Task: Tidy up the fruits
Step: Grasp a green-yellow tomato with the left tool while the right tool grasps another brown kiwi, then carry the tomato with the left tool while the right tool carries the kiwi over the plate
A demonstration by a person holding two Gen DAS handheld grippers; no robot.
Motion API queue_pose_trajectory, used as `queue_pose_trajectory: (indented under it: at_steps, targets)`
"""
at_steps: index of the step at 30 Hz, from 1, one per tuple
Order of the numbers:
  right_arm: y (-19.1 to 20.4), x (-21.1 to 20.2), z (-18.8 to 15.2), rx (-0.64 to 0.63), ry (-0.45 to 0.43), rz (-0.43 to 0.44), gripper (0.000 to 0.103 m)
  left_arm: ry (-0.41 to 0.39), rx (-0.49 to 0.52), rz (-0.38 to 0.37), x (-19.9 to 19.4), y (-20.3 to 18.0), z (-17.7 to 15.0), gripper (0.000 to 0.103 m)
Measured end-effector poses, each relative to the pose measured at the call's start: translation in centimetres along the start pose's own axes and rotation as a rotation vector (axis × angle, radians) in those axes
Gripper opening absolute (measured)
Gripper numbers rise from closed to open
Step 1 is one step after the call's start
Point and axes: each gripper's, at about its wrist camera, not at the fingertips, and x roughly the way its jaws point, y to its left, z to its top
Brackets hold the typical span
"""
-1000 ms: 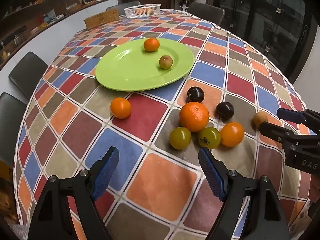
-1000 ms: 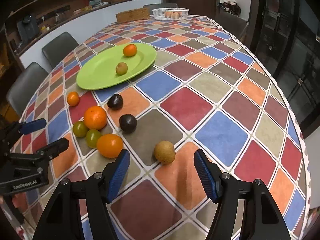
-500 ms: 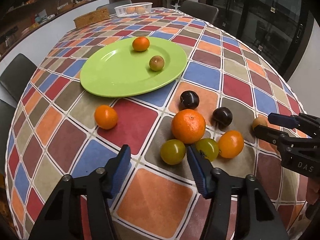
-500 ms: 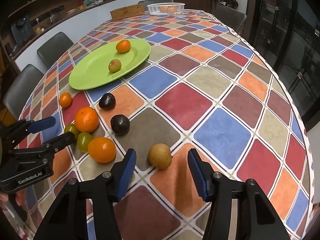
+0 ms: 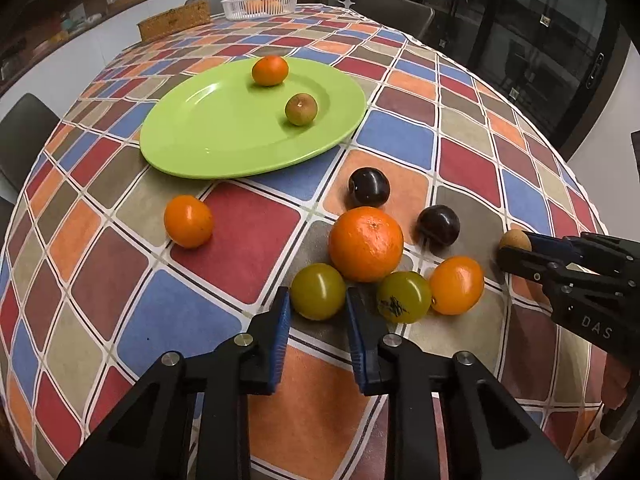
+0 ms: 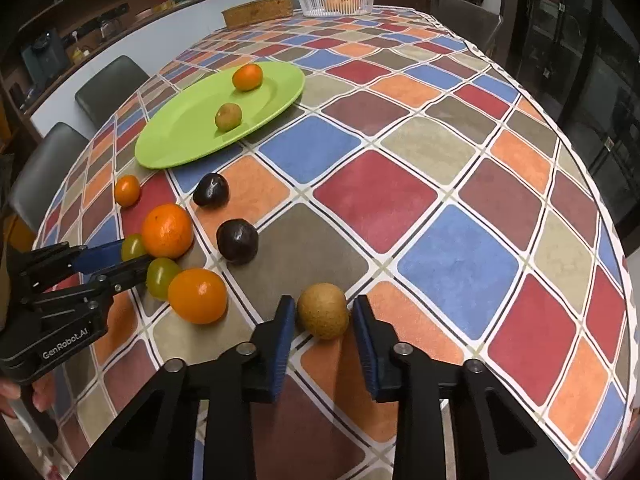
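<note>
A green plate (image 5: 224, 136) holds a small orange (image 5: 270, 71) and a brownish-green fruit (image 5: 301, 109). Loose on the tablecloth lie a big orange (image 5: 366, 244), two dark plums (image 5: 368, 187) (image 5: 438, 226), two small oranges (image 5: 188, 221) (image 5: 456, 285) and two green tomatoes (image 5: 318, 297) (image 5: 403, 297). My left gripper (image 5: 316, 312) is narrowly open, its pads on both sides of the left green tomato, with no clear squeeze. My right gripper (image 6: 322, 316) is narrowly open around a brown kiwi-like fruit (image 6: 323, 310).
A white basket (image 5: 260, 5) and a wicker box (image 5: 174, 26) stand at the table's far end. Dark chairs (image 6: 110, 84) line the left side and the far end. The table edge drops off at the right.
Both grippers moved forward and narrowed. The left now brackets the green tomato, the right brackets the brown fruit. No fruit has moved.
</note>
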Motion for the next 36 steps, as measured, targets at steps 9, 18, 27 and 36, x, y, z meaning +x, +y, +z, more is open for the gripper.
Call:
queue_pose_trajectory:
  at_steps: [9,18,27,36]
  targets:
    - [0.0,-1.2,0.0,-0.006,-0.036,0.017,0.028,-0.033,-0.005,-0.003,-1.6,-0.4,-0.2,0.026]
    - [1.2,-4.4,0.2,-0.048,-0.112,0.050,0.028,-0.105,-0.003,-0.004,-4.9,-1.1,-0.3,0.026]
    - [2.7,-7.7,1.1,-0.096,-0.203,0.099,0.028,-0.182,0.001,0.012,-7.9,-1.3,0.5,0.026]
    - [4.6,-9.6,3.8,-0.148,-0.285,0.158,0.028,-0.263,-0.021,0.037,-10.4,-0.3,2.5,0.026]
